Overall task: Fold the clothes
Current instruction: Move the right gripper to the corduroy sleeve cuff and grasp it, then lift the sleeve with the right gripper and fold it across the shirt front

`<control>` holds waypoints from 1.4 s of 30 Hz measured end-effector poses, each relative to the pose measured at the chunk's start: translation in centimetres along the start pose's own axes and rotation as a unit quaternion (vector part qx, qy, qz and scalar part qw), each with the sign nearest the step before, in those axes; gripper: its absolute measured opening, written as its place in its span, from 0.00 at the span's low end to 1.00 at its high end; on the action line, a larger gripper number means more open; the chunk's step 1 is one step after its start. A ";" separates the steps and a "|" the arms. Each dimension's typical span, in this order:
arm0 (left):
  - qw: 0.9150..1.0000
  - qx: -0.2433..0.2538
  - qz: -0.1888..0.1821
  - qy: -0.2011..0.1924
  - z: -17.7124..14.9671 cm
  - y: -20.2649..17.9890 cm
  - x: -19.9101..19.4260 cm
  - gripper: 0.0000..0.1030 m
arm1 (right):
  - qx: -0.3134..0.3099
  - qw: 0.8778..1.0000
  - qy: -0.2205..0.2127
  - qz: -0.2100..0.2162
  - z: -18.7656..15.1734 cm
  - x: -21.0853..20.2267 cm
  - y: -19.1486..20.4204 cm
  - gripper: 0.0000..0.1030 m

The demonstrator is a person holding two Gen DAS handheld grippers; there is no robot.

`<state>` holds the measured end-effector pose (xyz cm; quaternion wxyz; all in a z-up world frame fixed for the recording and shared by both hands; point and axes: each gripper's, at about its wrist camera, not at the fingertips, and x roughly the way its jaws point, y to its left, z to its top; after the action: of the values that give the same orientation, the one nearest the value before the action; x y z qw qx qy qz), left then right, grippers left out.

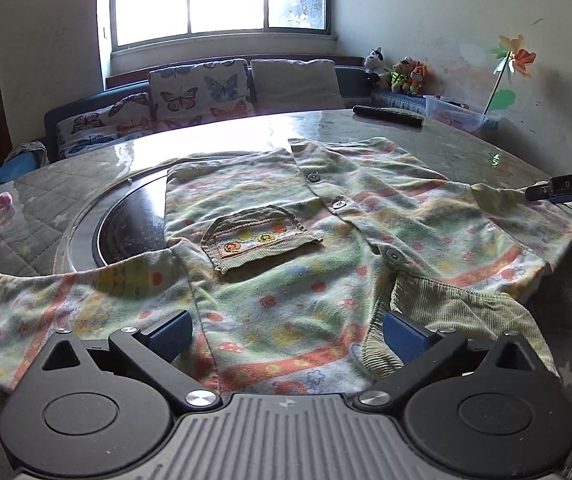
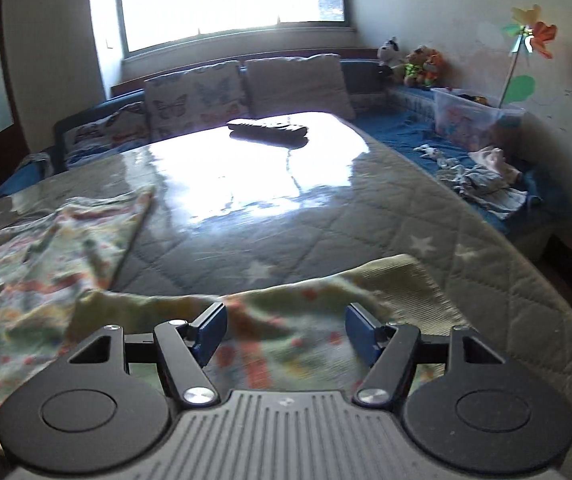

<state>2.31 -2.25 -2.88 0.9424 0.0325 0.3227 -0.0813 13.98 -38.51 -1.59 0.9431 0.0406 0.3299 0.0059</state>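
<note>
A small flower-print shirt [image 1: 286, 248] with snaps, a corduroy pocket [image 1: 258, 240] and a corduroy collar [image 1: 446, 320] lies face up and spread on the table. My left gripper [image 1: 286, 336] hovers open over the shirt's shoulder area, beside the collar, holding nothing. In the right wrist view my right gripper [image 2: 286, 330] stands open above one sleeve [image 2: 326, 292] of the shirt [image 2: 38, 264], the cloth lying below and between its blue pads [image 2: 210, 332]. The right gripper's tip [image 1: 566, 190] shows at the far right edge of the left wrist view.
The round table [image 2: 366, 220] has a quilted cover under glossy film and a dark inset hob [image 1: 134, 220] partly under the shirt. A black remote [image 2: 268, 128] lies at the far side. Sofa cushions [image 1: 198, 88], soft toys [image 1: 402, 72], a plastic bin [image 2: 474, 120] and loose clothes [image 2: 482, 184] sit beyond.
</note>
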 end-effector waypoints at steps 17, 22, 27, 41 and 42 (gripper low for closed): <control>1.000 -0.004 -0.002 0.005 -0.3 0.0 0.2 1.00 | 0.028 0.997 -0.029 -0.067 -1.9 -3.5 -3.1 0.76; 1.000 -0.003 0.000 0.005 -0.3 0.0 0.1 1.00 | 0.056 0.995 -0.020 -0.079 -2.3 -3.1 -4.6 0.72; 1.000 -0.003 0.001 0.005 -0.2 -0.1 0.1 1.00 | 0.063 0.994 -0.028 -0.087 -2.4 -3.3 -4.6 0.48; 1.000 -0.004 0.001 0.005 -0.1 -0.1 0.1 1.00 | 0.097 0.992 -0.070 -0.041 -0.7 -6.6 -4.0 0.07; 1.000 -0.005 0.001 0.005 -0.1 -0.1 0.1 1.00 | 0.097 0.992 -0.075 -0.033 -0.4 -7.1 -3.8 0.07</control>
<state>2.27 -2.37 -3.05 0.9412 0.0290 0.3274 -0.0786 8.13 -42.53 2.18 0.9566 0.1214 0.2580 -0.0605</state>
